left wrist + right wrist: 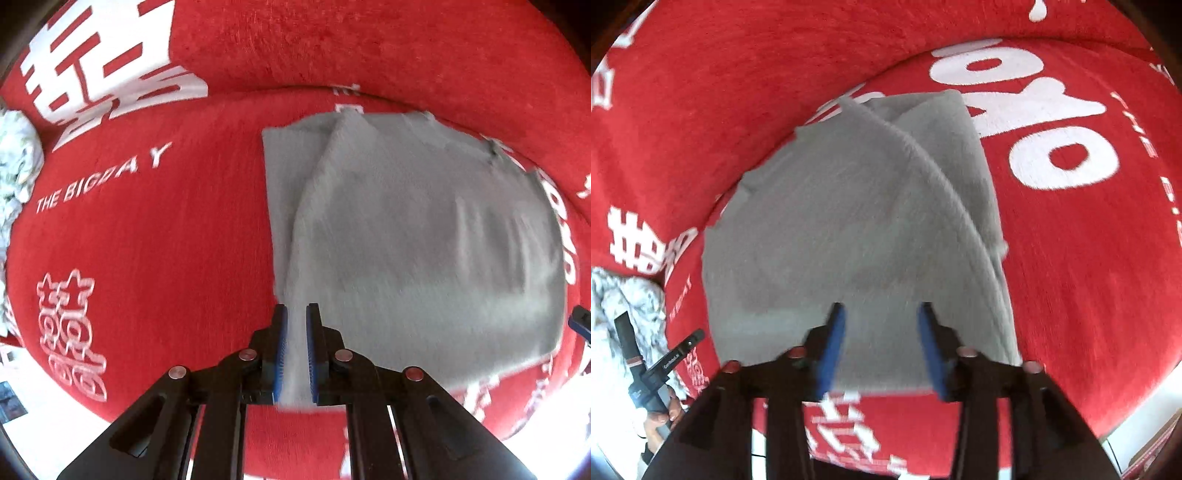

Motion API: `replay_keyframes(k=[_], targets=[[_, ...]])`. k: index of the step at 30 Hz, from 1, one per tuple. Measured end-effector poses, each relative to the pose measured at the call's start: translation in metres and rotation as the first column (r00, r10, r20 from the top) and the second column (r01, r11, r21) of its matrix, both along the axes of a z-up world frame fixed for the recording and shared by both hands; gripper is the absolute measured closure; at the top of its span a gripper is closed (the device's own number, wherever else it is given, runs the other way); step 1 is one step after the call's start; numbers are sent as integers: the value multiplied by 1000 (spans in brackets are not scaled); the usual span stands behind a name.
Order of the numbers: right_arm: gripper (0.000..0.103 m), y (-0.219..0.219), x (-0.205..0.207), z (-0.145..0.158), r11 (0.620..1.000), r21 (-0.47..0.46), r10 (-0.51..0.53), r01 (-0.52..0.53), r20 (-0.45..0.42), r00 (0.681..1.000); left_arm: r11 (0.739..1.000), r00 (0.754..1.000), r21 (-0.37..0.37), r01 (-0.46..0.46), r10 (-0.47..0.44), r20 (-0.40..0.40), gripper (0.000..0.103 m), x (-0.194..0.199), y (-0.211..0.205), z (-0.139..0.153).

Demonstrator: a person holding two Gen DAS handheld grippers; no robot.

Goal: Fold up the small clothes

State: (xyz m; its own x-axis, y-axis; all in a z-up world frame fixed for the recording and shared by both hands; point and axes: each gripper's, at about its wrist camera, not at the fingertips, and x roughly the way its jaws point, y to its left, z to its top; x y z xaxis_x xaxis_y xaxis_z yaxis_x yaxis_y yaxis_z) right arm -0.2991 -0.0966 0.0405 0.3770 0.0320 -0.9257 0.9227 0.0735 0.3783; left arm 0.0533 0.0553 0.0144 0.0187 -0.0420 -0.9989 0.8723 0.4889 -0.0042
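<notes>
A grey garment lies partly folded on a red blanket, with one layer turned diagonally over another. My left gripper is shut on a pinched strip of the garment's near left edge, and the cloth runs up between its blue pads. In the right wrist view the same grey garment spreads out ahead. My right gripper hangs over its near edge with the jaws apart, the pads pressing on nothing. The right gripper's blue tip shows at the left wrist view's right edge.
The red blanket with white lettering covers a seat and its raised back. A crumpled white patterned cloth lies at the left, seen too as a pale heap. A hand holds a black handle at the lower left.
</notes>
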Motion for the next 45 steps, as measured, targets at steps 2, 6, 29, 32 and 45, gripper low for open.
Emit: replay_keyframes(k=[2,6,29,32,45], targets=[[54,14,6,14,1000,10,22,-22,17,1000,1000,1000,19,7,-8,11,92,-9,10,10],[54,29,21,35,998,15,59,-59,33,998,999,1000,38,13,-14,7,92,-28,30,35],[46,52,91,105,966,38,255,-257,44,966,973,973,5,-230,230,-27,11,-32,86,122],[42,53,97,109,957,28,288,-289,42,957,967,967,-30,-251,252,33,1,-33,88,137],[0,42,98,116,955,-24,296,-295,90,951,962,960,-21,-273,273,66,1,-51,94,159]])
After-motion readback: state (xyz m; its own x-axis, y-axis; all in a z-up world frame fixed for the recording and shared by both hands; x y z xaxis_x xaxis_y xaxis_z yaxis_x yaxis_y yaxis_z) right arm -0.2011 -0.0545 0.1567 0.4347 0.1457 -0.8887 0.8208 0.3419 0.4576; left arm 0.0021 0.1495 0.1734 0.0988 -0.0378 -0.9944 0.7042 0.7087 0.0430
